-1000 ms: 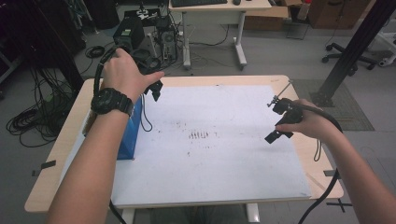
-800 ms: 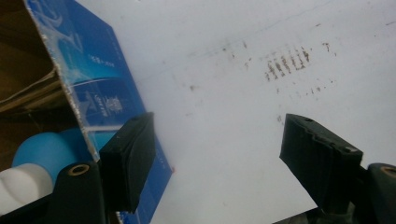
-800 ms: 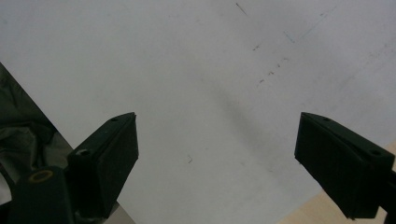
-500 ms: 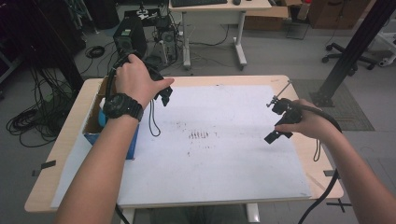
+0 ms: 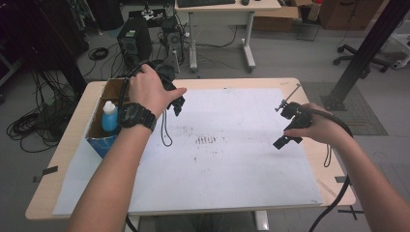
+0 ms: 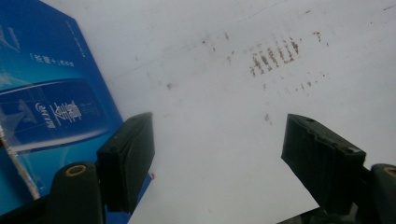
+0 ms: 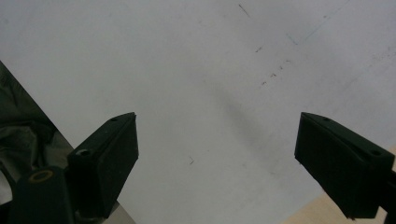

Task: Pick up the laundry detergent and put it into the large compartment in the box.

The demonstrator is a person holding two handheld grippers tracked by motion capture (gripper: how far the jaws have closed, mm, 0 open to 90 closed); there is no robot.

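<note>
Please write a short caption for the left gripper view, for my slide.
Open left gripper over the stained white sheet, beside the blue box.

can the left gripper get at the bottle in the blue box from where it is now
Probably yes. The left gripper hovers just beside the blue box, jaws open and empty. The bottle stands upright with its white cap showing above the open top. The box wall lies between them, so it would likely have to come from above.

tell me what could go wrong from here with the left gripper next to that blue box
The left gripper hangs with open jaws right beside the blue box, so one jaw might clip the box wall and shove it. Its dangling cable could drag across the white sheet. The bottle inside might tip if the box is bumped.
</note>
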